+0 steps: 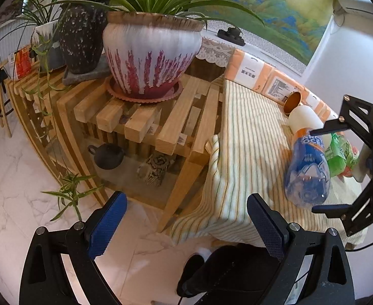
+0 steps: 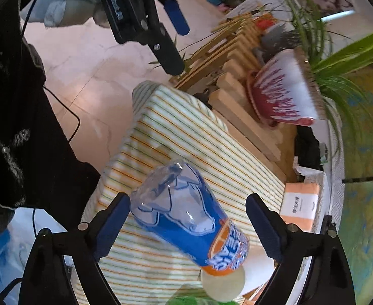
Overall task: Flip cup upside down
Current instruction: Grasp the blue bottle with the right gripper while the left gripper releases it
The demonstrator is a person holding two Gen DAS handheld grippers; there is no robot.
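While the left gripper (image 1: 186, 222) hangs off the table's (image 1: 247, 137) near corner with its fingers spread wide and empty, the right gripper (image 2: 187, 225) has its fingers open on either side of a clear plastic cup (image 2: 186, 218) with blue and orange print, touching neither. It lies tipped over on the striped tablecloth (image 2: 176, 127), base toward the floor side, beside a white cup (image 1: 306, 118).

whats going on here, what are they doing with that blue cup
A person holds a gripper in each hand over a table with a striped cloth. The right gripper has the clear blue cup between its open fingers, base pointing away from the camera; contact is unclear. The left gripper is open, holding nothing, off the table's edge.
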